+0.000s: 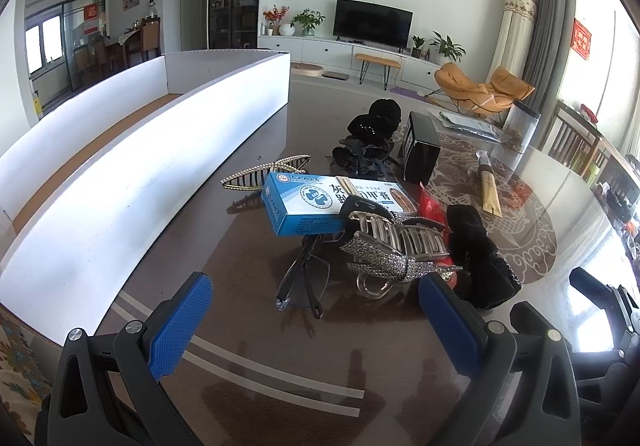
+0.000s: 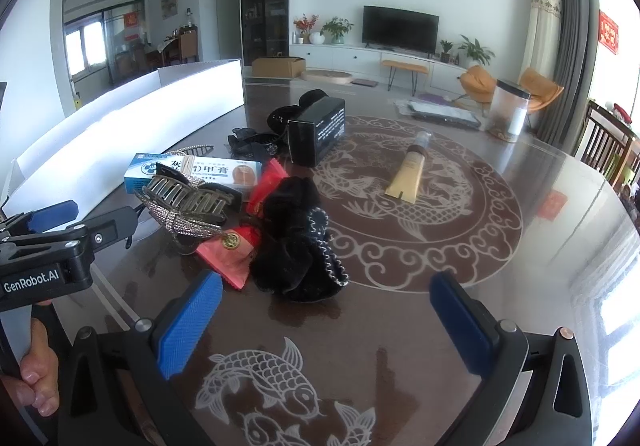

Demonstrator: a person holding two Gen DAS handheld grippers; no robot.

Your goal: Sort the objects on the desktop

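Both wrist cameras sit low over the counter [image 1: 256, 342], looking forward between their own blue pads toward the TV wall. The left view hangs close behind the rhinestone hair claw [image 1: 394, 250]; the right view, further right, shares that claw [image 2: 186, 208], the blue box [image 2: 192, 172] and the left tongs [image 2: 86, 218].

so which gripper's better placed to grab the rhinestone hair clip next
Left, probably. The left gripper is open and the rhinestone hair clip lies just ahead of its fingers. The right gripper is also open but faces the black scrunchie, with the clip off to its left.
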